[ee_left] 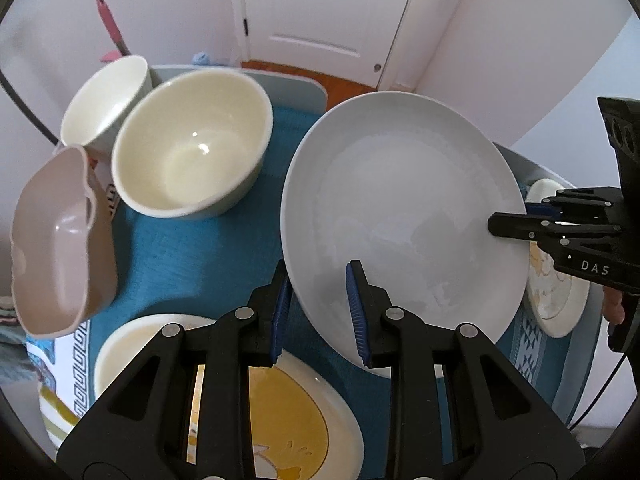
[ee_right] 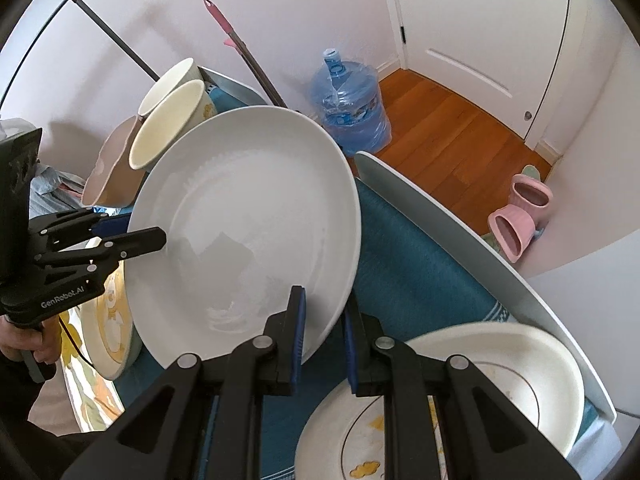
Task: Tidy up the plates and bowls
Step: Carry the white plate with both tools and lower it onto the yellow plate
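Observation:
A large white plate (ee_left: 400,208) hangs tilted above the teal-covered table, held from two sides. My left gripper (ee_left: 318,280) is shut on its near rim, one blue pad on top and the other beneath. My right gripper (ee_right: 324,300) is shut on the opposite rim of the same plate (ee_right: 248,216). Each gripper shows in the other's view: the right gripper (ee_left: 516,228) at the plate's right edge, the left gripper (ee_right: 152,240) at its left edge. A cream bowl (ee_left: 192,144), a white bowl (ee_left: 104,100) and a beige-pink bowl (ee_left: 56,248) stand at the back left.
A yellow-patterned plate (ee_left: 288,412) lies under my left gripper, and a small plate (ee_left: 556,300) sits at the right. A gold-lined plate (ee_right: 360,432) and a white deep dish (ee_right: 500,372) lie under the right one. Beyond the table's rim (ee_right: 440,208) are a water jug (ee_right: 352,112) and pink slippers (ee_right: 520,216).

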`<state>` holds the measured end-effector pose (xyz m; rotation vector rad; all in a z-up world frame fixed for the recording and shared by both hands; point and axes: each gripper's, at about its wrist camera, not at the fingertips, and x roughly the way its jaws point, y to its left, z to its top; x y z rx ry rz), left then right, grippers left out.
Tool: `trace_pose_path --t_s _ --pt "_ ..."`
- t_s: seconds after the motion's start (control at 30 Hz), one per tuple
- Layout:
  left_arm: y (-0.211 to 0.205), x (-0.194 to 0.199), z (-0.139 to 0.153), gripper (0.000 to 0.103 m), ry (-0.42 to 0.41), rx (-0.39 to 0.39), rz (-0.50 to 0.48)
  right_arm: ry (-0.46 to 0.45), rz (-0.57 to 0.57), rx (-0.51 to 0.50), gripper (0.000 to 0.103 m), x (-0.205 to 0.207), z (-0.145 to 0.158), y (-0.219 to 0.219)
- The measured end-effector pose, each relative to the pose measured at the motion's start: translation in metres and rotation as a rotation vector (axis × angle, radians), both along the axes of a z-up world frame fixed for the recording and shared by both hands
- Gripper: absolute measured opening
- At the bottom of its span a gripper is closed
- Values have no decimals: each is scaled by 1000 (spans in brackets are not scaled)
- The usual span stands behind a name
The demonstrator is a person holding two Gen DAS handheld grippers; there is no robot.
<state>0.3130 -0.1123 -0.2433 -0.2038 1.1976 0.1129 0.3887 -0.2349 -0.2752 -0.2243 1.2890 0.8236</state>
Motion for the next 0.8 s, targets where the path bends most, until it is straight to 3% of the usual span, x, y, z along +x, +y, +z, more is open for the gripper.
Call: trace_pose_path --t_s 0.47,0.6,0.8 --pt "24 -73 62 25 -113 -20 -53 -86 -81 12 16 -75 52 17" --pt "47 -96 66 25 -106 -50 -93 -79 -132 3 16 -115 54 35" --pt "85 -128 49 25 -43 -63 -192 4 -282 -3 16 -177 33 69"
